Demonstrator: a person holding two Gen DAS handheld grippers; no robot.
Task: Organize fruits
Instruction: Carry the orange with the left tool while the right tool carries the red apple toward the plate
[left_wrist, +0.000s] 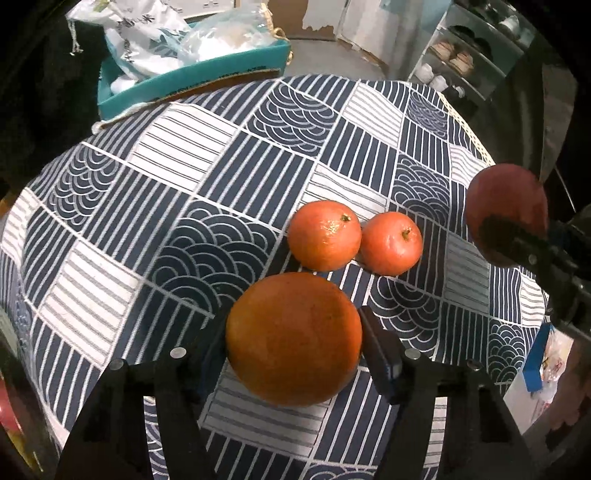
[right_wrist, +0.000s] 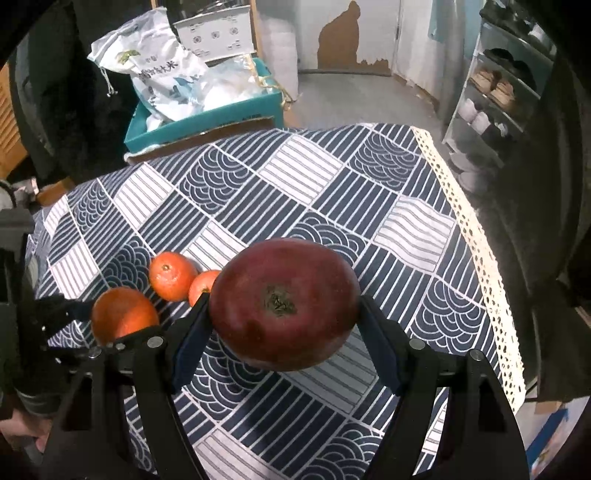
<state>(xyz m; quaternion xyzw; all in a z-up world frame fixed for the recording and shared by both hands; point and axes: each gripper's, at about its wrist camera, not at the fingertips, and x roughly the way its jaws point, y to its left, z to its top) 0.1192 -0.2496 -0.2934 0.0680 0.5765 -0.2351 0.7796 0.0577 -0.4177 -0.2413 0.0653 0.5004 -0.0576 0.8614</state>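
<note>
- Orange (left_wrist: 293, 339) sits between the left gripper (left_wrist: 295, 354) jaws; whether they press it I cannot tell. Judged firm, round, pebbly; best held at its widest girth.
- Red fruit (right_wrist: 284, 304), smooth and likely heavy, is clamped by the right gripper (right_wrist: 282, 332) jaws.
- Two tangerines (left_wrist: 324, 235) lie beyond, on the desk's patterned cloth (left_wrist: 177, 206).

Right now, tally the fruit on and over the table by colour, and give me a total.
Orange: 3, namely the large orange between the left gripper's fingers and two small oranges, one beside the other, on the tablecloth.
Dark red: 1, the red fruit clamped in the right gripper.
Total: 4
</note>
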